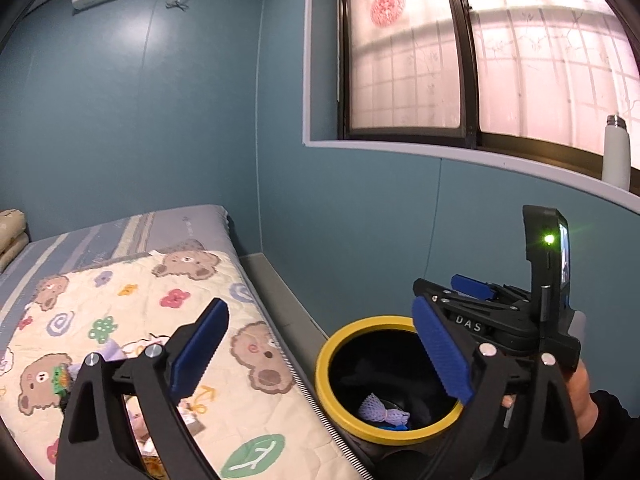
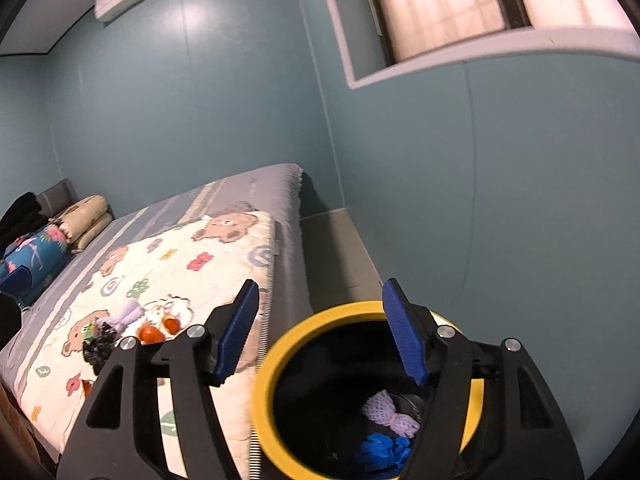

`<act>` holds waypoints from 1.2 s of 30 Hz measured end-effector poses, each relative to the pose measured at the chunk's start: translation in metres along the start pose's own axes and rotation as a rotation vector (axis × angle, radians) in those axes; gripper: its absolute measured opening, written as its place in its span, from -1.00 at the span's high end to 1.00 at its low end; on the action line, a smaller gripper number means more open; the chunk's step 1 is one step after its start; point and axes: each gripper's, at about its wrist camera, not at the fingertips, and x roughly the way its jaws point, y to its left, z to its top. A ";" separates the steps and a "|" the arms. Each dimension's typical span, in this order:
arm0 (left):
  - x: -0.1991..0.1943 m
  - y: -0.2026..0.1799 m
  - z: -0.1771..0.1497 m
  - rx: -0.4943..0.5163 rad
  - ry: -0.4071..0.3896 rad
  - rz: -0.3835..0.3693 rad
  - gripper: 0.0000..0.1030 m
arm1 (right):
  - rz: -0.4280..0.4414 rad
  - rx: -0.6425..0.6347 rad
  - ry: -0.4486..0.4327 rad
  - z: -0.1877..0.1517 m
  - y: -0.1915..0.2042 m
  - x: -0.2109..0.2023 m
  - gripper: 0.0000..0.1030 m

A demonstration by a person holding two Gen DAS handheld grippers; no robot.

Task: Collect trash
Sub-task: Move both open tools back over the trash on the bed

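Note:
A round bin with a yellow rim (image 1: 325,376) (image 2: 264,384) stands on the floor beside the bed. In it lie a purple foam net (image 2: 390,408) (image 1: 380,410) and a crumpled blue glove (image 2: 384,454). My left gripper (image 1: 320,350) hangs open and empty over the gap between bed and bin. My right gripper (image 2: 320,336) is open above the bin's mouth, nothing between its pads. On the bear quilt (image 2: 224,272) lies loose trash: orange peel (image 2: 151,334), a black crumpled bag (image 2: 98,346), another purple net (image 2: 130,314), white tissue (image 2: 174,307) and a green wrapper (image 1: 60,380).
The bed fills the left side, with folded blankets (image 2: 86,216) and a patterned pillow (image 2: 36,256) at its head. A teal wall stands close behind the bin. A white bottle (image 1: 616,152) rests on the window sill. A hand (image 1: 580,396) holds the right gripper's handle.

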 end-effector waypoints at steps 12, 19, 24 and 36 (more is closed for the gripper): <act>-0.060 0.061 -0.013 -0.052 -0.020 0.170 -0.80 | 0.170 -0.101 0.003 0.005 0.092 -0.012 -0.39; -0.090 0.115 -0.029 -0.113 0.013 0.304 -0.81 | 0.294 -0.141 0.063 -0.002 0.147 -0.002 -0.40; -0.106 0.147 -0.045 -0.148 0.039 0.391 -0.81 | 0.360 -0.164 0.118 -0.014 0.183 0.008 -0.40; -0.095 0.195 -0.105 -0.204 0.186 0.462 -0.81 | 0.463 -0.207 0.300 -0.054 0.244 0.065 -0.40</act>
